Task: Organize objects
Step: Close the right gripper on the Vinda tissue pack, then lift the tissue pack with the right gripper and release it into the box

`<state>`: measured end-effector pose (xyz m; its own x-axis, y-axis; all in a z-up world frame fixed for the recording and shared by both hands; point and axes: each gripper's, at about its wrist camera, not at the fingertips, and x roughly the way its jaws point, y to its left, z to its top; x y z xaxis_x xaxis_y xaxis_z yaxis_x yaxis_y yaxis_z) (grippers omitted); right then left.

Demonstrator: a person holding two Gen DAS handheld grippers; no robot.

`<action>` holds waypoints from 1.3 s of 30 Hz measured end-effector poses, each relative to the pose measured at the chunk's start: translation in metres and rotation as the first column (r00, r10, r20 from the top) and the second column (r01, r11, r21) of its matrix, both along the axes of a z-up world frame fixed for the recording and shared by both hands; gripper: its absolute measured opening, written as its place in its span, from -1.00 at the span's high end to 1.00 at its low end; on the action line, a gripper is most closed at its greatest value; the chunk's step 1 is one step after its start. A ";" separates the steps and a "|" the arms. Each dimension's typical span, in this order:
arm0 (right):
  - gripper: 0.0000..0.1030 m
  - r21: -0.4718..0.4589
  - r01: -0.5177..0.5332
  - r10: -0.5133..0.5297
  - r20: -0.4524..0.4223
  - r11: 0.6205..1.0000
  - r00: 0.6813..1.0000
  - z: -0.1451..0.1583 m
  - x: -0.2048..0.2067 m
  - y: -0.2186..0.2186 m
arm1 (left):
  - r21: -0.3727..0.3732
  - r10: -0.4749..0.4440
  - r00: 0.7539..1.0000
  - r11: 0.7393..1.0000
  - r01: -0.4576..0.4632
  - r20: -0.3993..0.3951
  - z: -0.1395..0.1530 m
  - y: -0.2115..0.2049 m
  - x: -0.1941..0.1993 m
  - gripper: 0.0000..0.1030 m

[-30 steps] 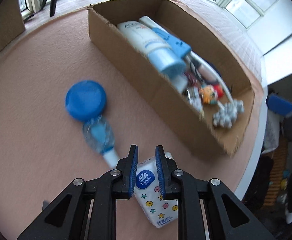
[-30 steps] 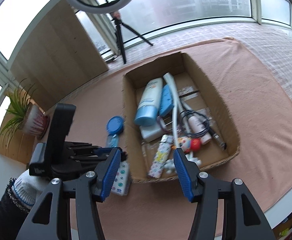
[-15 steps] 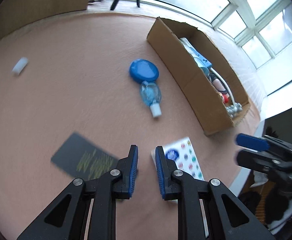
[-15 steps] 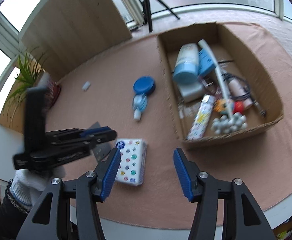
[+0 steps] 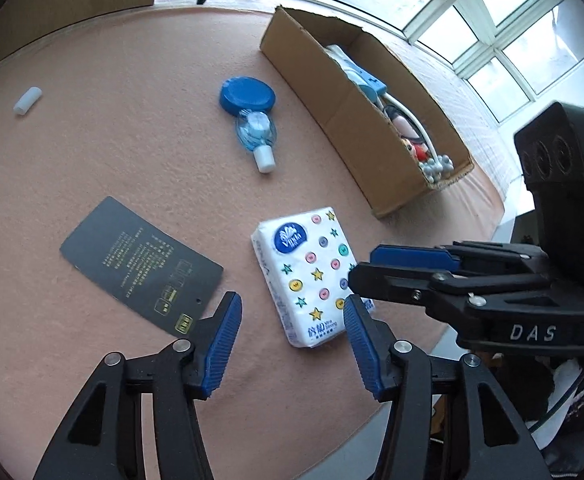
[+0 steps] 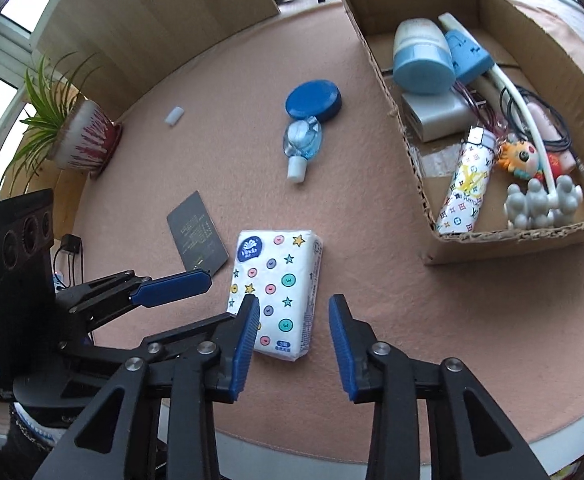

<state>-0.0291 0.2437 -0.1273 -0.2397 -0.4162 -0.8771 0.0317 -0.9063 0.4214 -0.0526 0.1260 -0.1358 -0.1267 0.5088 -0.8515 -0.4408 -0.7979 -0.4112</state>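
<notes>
- my left gripper [image 5: 292, 338] hangs over the pink table [image 5: 91, 160] near its front edge, jaws opening, nothing pinched between them.
- the tissue pack [image 5: 310, 276] lies flat on the table just ahead of those fingers, free, close to the front edge.
- my right gripper [image 6: 294, 344] is over the near end of that same pack, jaws closing, the pack's corner down between the blue pads but not squeezed as far as i can tell.
- seen from the right wrist, the left fingertips [image 6: 171, 282] reach in just beside the pack's left side.
- black card [image 5: 141, 266] lies flat to the left of the pack, apart from it.
- small blue bottle [image 6: 302, 144] lies on its side mid-table, white cap toward the front edge, its base touching the round blue lid [image 6: 314, 100].
- little white tube [image 5: 27, 100] sits alone toward the far left edge.
- cardboard box [image 6: 504, 240] stands along the right side, holding a patterned tube [image 6: 468, 186], a big blue-capped bottle [image 6: 422, 60] and toys.
- potted plant [image 6: 79, 136] stands at the far left corner.
</notes>
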 end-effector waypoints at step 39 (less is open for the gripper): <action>0.48 0.015 0.104 -0.100 -0.174 0.994 0.980 0.070 -0.023 0.071 | 0.046 -0.119 0.975 0.990 0.130 -0.189 0.073 0.114 -0.035 0.28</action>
<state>-0.0526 0.3146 -0.0576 -0.4287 -0.3612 -0.8281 0.0088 -0.9182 0.3960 -0.0875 0.2401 -0.0624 -0.2123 0.5778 -0.7881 -0.6080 -0.7095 -0.3563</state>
